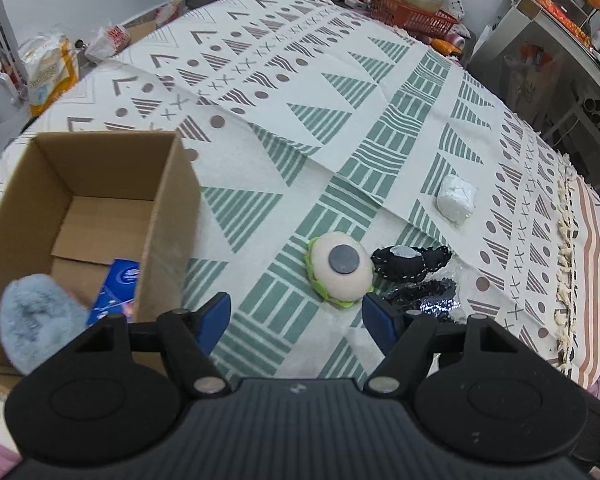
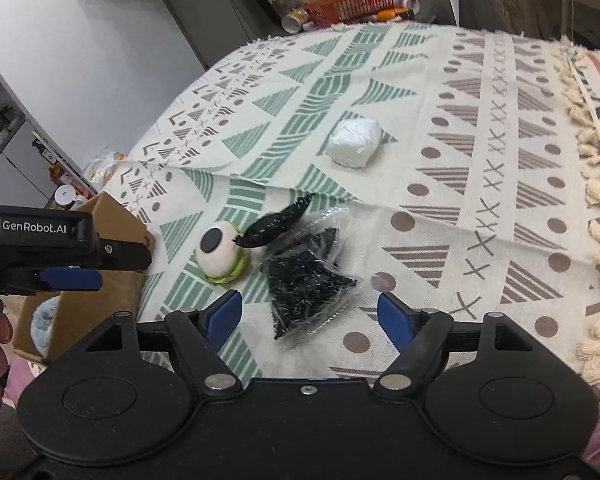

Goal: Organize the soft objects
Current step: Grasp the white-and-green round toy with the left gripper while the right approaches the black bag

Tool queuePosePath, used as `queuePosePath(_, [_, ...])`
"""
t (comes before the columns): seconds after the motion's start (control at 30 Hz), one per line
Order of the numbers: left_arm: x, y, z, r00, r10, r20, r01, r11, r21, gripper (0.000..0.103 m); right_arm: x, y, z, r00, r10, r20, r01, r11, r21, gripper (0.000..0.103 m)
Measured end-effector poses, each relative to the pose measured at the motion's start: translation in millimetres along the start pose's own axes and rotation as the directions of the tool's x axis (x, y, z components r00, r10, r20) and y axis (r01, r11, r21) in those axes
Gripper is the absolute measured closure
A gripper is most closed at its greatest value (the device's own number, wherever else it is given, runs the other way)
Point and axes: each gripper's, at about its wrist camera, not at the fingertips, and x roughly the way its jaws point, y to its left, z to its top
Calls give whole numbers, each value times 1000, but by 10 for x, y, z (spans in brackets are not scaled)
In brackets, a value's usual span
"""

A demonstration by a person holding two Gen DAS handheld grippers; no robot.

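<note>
Two open grippers above a patterned cloth (image 1: 340, 92) bearing soft objects.

The left gripper (image 1: 296, 318) and right gripper (image 2: 310, 312) both had blue fingers spread, holding nothing; "GenRobot.AI" read on the left unit. A burger plush (image 1: 340, 272) touched a black stitched toy (image 1: 408, 262); a bag of black pieces (image 2: 306, 276) lay beside, a white wrapped bundle (image 2: 354, 142) well apart. The cardboard box (image 1: 172, 216) held a blue packet (image 1: 116, 292), print illegible, and a grey fluffy item (image 1: 36, 320).

A patterned cloth (image 1: 340, 92) is covering the table; a red basket (image 1: 412, 10) is sitting beyond it, by pale walls (image 2: 80, 36).
</note>
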Motion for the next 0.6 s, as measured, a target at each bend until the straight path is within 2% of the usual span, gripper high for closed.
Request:
queuePosePath(0.4, [473,-112,138,998,-30,-57,30,1000,0,38,358,-68,68,999,5,-47,-5,1000,14,30])
queuePosePath(0.5, [596,-91,174,997,-26,-79,24,1000,-20,43,429,-79,89,998,7,-57,-6,1000,20,30])
queuePosePath(0.6, [687,-71,201,994,-39,-98,35,998,-44,44,472,-73,120,998,5,-56,-4,1000,15,30])
